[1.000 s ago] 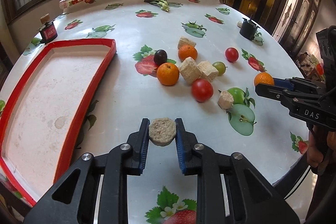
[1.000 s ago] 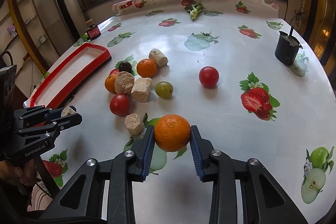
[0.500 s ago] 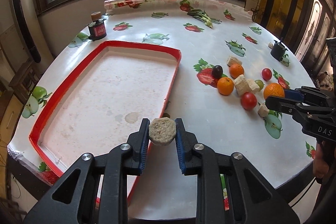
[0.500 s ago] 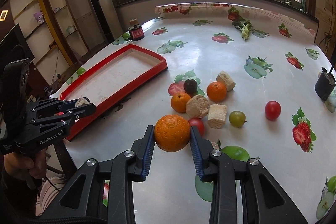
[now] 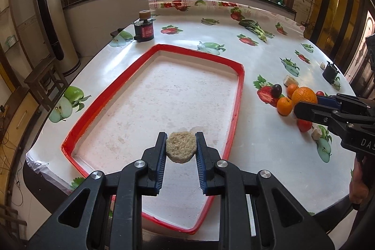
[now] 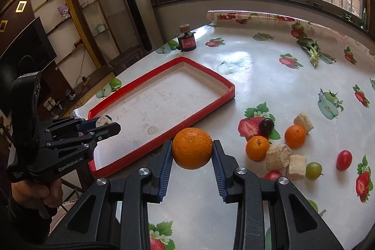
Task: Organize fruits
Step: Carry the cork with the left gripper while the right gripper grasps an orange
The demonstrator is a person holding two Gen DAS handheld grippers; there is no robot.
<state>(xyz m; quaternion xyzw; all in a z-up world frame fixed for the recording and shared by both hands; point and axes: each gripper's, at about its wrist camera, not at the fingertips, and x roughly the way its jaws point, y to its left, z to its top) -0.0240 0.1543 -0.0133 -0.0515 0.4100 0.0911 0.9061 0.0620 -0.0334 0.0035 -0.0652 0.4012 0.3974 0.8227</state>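
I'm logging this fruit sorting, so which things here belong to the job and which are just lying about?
Part of the job:
- orange held in the right gripper
- red tray
- two loose oranges
- tomatoes
- green grape
- dark plum

Probably lying about:
- beige chunk in the left gripper
- other beige chunks
- dark jar
- leafy greens
- black cup

The left hand-held gripper [image 5: 181, 151] clamps a pale, crumbly round slice [image 5: 181, 147] between its blue pads, above the near part of a red-rimmed tray [image 5: 237, 107] on the desk [image 5: 269, 132]. At the right edge, the right hand-held gripper [image 5: 304, 102] grips an orange [image 5: 303, 95]. Behind it lie two more oranges [image 5: 284, 106], a dark grape [image 5: 277, 90] and a tomato [image 5: 304, 125]. A small dark jar [image 5: 143, 29] stands beyond the tray.
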